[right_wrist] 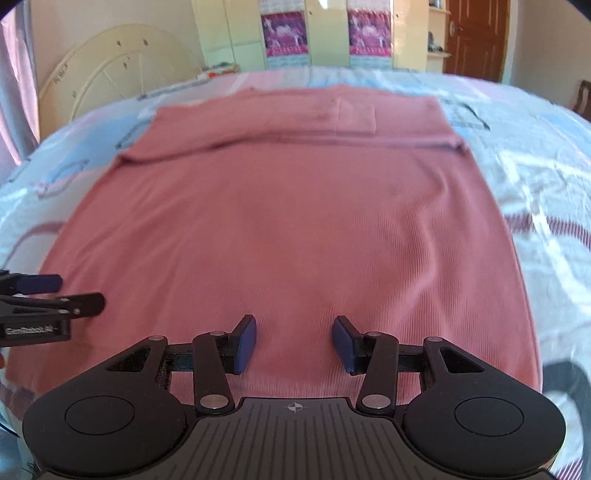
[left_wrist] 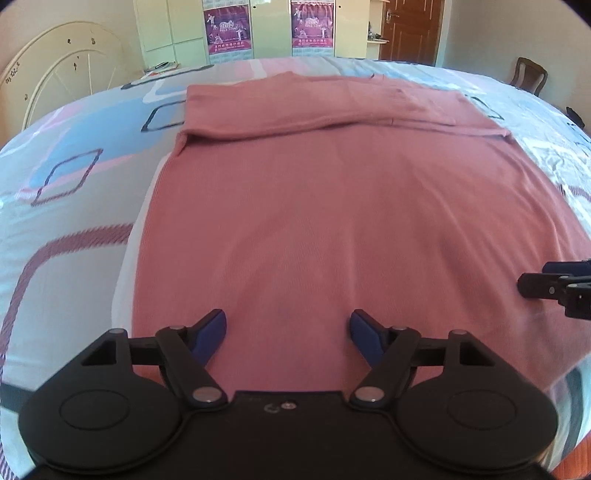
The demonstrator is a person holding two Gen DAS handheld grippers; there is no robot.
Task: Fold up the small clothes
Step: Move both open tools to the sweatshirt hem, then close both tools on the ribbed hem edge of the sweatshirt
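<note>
A pink ribbed garment lies flat on the bed, with its far part folded over in a band across the top. My left gripper hovers over the garment's near left part, jaws wide apart, blue pads bare, nothing between them. My right gripper hovers over the near right part of the garment, also open and holding nothing. Each gripper shows at the edge of the other's view: the right gripper at the right, the left gripper at the left. The garment's near hem is hidden under the gripper bodies.
The bed has a pale sheet printed with blue and pink shapes. A round cream frame leans on the wall at the far left. Cupboards with posters, a brown door and a wooden chair stand beyond the bed.
</note>
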